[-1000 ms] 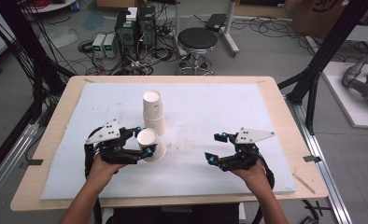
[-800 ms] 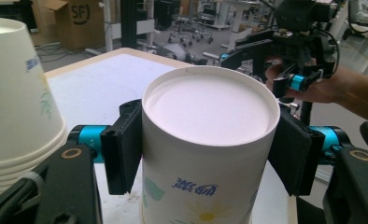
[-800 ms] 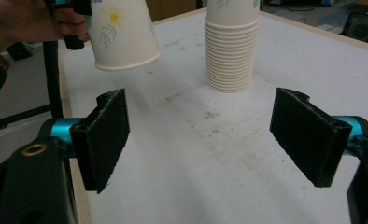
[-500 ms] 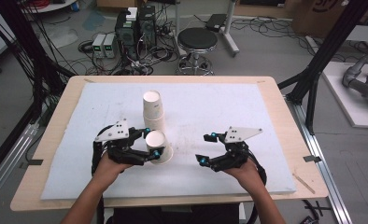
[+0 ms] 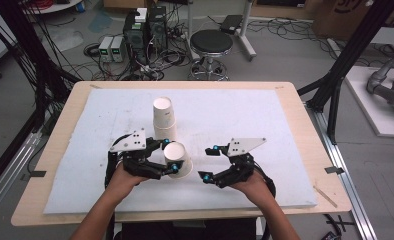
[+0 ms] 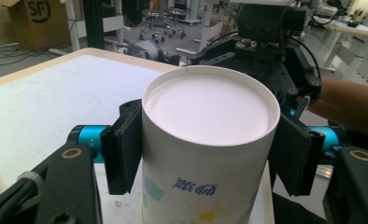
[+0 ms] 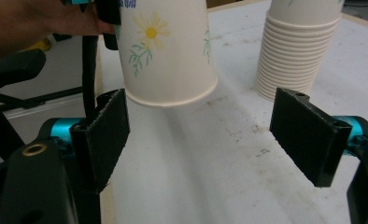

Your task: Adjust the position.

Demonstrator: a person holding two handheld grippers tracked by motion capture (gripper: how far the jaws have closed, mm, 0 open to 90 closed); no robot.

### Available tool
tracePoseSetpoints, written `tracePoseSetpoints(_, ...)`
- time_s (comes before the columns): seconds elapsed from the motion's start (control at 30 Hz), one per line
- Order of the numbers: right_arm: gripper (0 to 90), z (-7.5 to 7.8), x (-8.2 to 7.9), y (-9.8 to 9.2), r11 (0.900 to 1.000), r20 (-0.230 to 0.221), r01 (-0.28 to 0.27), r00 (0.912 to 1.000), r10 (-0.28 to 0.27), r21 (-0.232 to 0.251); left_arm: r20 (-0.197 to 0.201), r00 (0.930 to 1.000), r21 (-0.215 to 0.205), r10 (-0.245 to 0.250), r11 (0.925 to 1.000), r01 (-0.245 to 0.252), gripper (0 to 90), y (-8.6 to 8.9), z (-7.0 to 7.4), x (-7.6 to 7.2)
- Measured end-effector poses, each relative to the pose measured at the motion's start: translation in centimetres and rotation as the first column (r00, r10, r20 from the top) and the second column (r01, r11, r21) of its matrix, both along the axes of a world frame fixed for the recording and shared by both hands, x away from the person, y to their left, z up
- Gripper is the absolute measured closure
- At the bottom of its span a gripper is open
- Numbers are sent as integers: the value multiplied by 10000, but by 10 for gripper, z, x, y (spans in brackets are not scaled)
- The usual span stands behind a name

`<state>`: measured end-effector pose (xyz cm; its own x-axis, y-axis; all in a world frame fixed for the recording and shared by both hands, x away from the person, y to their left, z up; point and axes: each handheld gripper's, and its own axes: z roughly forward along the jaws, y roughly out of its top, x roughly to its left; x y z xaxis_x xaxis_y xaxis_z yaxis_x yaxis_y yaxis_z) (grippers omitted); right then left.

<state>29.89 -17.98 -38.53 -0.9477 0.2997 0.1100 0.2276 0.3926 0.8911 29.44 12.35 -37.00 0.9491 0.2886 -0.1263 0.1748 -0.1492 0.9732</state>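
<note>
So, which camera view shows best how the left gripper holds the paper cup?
The left gripper view: both black pads press the sides of the upside-down paper cup. The high view shows the left gripper around it from above. The right gripper view shows the cup's flowered wall and rim, lifted off the table.

A light wooden counter [image 5: 305, 130] with a big white foam sheet [image 5: 245, 120] on top stands on a grey floor [image 5: 285, 55]. Behind it is a round black stool with shiny metal legs [image 5: 211, 44]. Next to the stool sit dark computer boxes [image 5: 145, 25] and two small pale boxes [image 5: 111, 48], with many black cables [image 5: 150, 62] lying around them. Black metal frame bars [image 5: 352, 55] rise on both sides. A brown cardboard box [image 6: 37, 23] stands far off.
</note>
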Motion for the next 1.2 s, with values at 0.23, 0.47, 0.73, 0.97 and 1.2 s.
tracePoseSetpoints(0.23,203,-2,-2,5,9999,-15,-166,9999,166,-5,25,9996,86,-280,9996,279,336,-10,2,-1)
tracePoseSetpoints(0.47,204,-2,-4,6,9995,-26,-308,9995,308,89,1,9993,95,-370,9993,370,335,-15,3,-1)
tracePoseSetpoints(0.73,204,-2,-5,10,9981,11,-568,9984,568,252,-98,9977,-85,-667,9977,667,335,-22,2,-2)
tracePoseSetpoints(0.97,204,-3,-6,13,9964,-74,-768,9970,771,357,-112,9954,-114,-951,9954,950,336,-29,1,-2)
tracePoseSetpoints(1.2,204,-5,-7,17,9940,-289,-1026,9942,1037,387,-65,9930,-110,-1181,9929,1181,338,-36,1,-3)
